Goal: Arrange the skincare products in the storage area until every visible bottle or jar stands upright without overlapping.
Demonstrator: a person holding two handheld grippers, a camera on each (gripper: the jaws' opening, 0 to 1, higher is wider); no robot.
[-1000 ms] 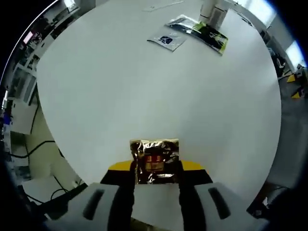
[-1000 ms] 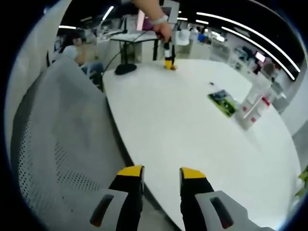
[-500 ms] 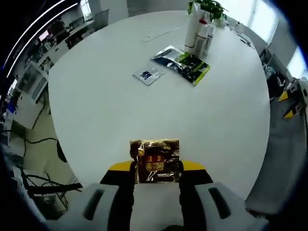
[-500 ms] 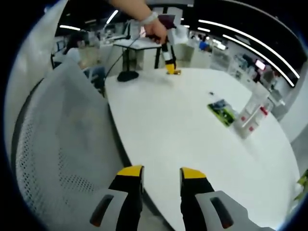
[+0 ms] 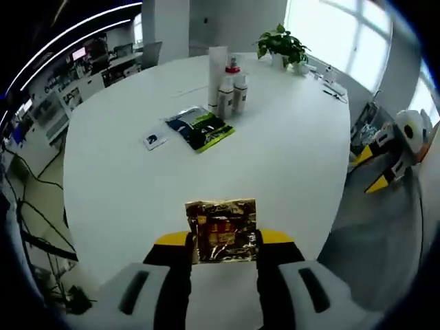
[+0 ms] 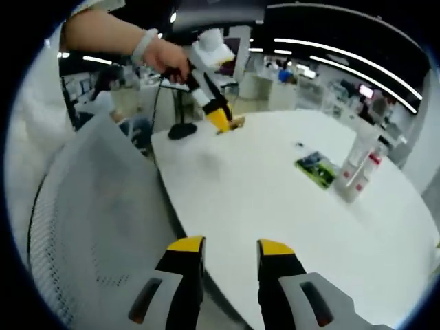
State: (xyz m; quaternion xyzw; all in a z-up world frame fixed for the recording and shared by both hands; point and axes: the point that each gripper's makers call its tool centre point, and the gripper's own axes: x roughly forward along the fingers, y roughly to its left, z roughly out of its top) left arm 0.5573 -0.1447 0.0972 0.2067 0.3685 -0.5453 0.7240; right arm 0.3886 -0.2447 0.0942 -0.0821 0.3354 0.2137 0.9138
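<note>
Your left gripper (image 5: 221, 240) has its yellow-tipped jaws clamped on a crinkled gold foil sachet (image 5: 221, 229); the sachet carries red and dark print, too small to read. It is held above the near edge of the round white worktop (image 5: 289, 158), whose surface is smooth and matt.

Far across the worktop, toward its far edge, the skincare bottles (image 5: 227, 86) stand upright in a tight cluster: one tall white tube and shorter white bottles, one with a red cap. Labels are not legible. Just beside them lie flat sachets, a dark blue and green pair overlapping (image 5: 199, 127) and a small pale one (image 5: 154, 140) apart toward the side edge. A potted plant (image 5: 282, 47) stands behind the bottles.

The broad middle of the worktop between the held sachet and the cluster is bare.

Your right gripper (image 6: 225, 256) has its jaws parted narrowly with nothing between them, hanging at the worktop's edge beside a grey mesh chair back (image 6: 89, 234). In the right gripper view your hand (image 6: 165, 58) carries the left gripper over the far edge.
</note>
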